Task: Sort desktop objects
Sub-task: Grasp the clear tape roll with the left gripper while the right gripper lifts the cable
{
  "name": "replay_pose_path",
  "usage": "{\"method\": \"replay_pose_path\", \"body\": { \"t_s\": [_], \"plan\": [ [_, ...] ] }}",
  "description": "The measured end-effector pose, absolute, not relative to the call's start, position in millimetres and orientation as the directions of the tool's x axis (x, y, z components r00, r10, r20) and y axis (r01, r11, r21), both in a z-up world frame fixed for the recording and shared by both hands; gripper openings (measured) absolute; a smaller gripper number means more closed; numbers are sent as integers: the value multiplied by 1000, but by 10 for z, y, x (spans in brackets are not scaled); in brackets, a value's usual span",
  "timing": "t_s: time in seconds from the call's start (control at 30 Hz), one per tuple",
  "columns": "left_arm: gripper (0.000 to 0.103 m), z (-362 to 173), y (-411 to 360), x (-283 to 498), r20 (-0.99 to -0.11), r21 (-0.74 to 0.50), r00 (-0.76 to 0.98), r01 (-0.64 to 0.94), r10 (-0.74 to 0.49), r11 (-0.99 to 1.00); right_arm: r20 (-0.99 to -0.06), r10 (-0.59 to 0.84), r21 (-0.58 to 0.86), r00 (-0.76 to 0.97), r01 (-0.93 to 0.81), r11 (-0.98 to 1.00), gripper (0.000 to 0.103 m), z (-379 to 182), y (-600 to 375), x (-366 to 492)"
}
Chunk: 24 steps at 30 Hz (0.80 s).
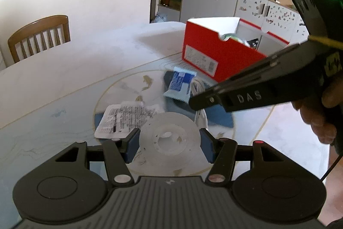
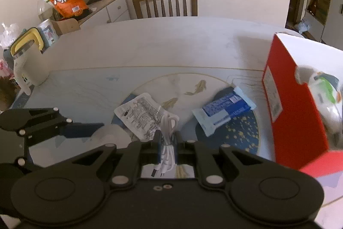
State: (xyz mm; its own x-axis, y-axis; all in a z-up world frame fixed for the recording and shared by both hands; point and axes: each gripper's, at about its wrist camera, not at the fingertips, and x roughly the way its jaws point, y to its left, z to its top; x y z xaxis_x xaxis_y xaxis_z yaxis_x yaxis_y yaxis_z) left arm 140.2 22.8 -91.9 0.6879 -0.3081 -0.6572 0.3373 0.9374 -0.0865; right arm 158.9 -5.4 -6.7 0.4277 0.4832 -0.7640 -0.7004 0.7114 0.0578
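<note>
On the pale round table (image 2: pixel 171 46) an open red cardboard box (image 2: pixel 293 113) stands right of a blue-white packet (image 2: pixel 223 114), the left gripper (image 1: pixel 169 143) clamps a translucent tape roll (image 1: pixel 169 136), the right gripper (image 2: pixel 167 138) pinches a white coiled cable (image 2: pixel 168 147).

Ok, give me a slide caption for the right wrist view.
Right gripper clamps a coiled white cable beside the red box.
</note>
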Motion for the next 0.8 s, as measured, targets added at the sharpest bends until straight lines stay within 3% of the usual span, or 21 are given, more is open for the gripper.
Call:
{"method": "replay_pose_path", "body": {
  "t_s": [0.8],
  "plan": [
    [58, -298, -286, 1465, -607, -109, 696, 404, -383, 908, -709, 515, 114, 481, -643, 757, 9, 572, -890, 1542]
  ]
}}
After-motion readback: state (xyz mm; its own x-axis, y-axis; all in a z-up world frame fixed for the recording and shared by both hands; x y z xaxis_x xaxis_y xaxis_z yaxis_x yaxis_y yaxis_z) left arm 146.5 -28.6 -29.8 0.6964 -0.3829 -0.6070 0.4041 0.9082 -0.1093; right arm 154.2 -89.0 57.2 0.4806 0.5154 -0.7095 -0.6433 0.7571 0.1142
